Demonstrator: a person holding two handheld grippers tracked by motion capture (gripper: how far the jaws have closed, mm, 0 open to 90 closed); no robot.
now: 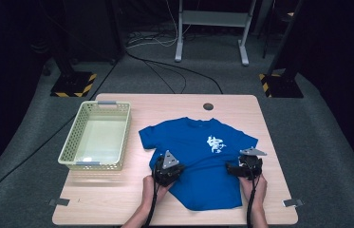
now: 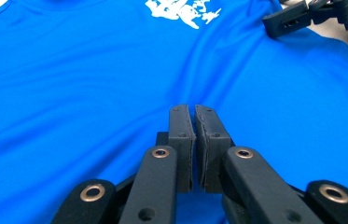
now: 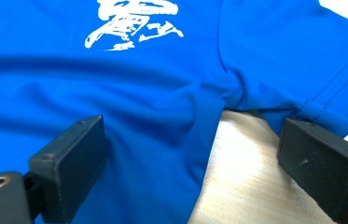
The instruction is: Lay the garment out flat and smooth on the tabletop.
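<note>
Blue short-sleeved T-shirt [image 1: 198, 156] flat on wooden table [image 1: 117, 190]. Left claw [image 2: 194, 140] pinched together on fabric; right claw [image 3: 199, 163] apart, straddling side edge below sleeve. Matching pinch advised before folding.

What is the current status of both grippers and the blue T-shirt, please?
Left gripper shut, on the shirt's side. Right gripper open at the armpit edge. Blue T-shirt flat on table. Nothing blocking.

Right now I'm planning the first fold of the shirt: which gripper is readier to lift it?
Probably the left gripper: its jaws are shut over the shirt, maybe pinching cloth. The right gripper stands open astride the side edge.
</note>
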